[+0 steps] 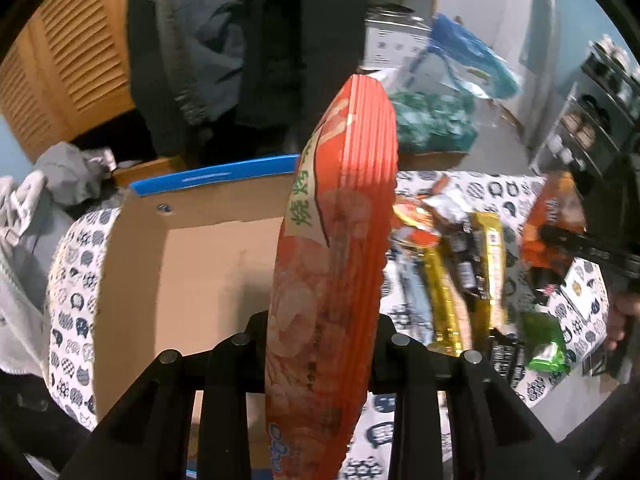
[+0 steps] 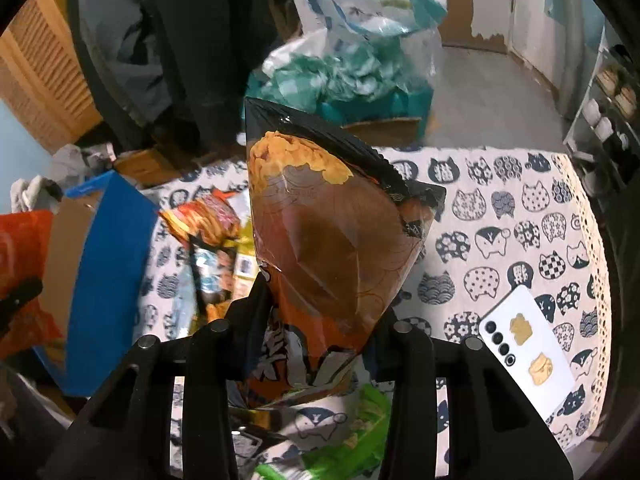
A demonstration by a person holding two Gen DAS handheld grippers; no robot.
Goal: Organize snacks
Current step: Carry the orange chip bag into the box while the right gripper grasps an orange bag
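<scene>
My left gripper is shut on a tall orange-red snack bag, held upright over the open cardboard box with blue flaps. My right gripper is shut on a brown and black snack bag, held above the table. The right gripper with its bag also shows at the right edge of the left wrist view. The red bag shows at the left edge of the right wrist view. Several loose snack packs lie on the cat-print tablecloth.
A white phone lies on the table's right side. A green snack pack lies under my right gripper. Plastic bags with teal items stand beyond the table. A shelf rack stands at the right. Dark coats hang behind the box.
</scene>
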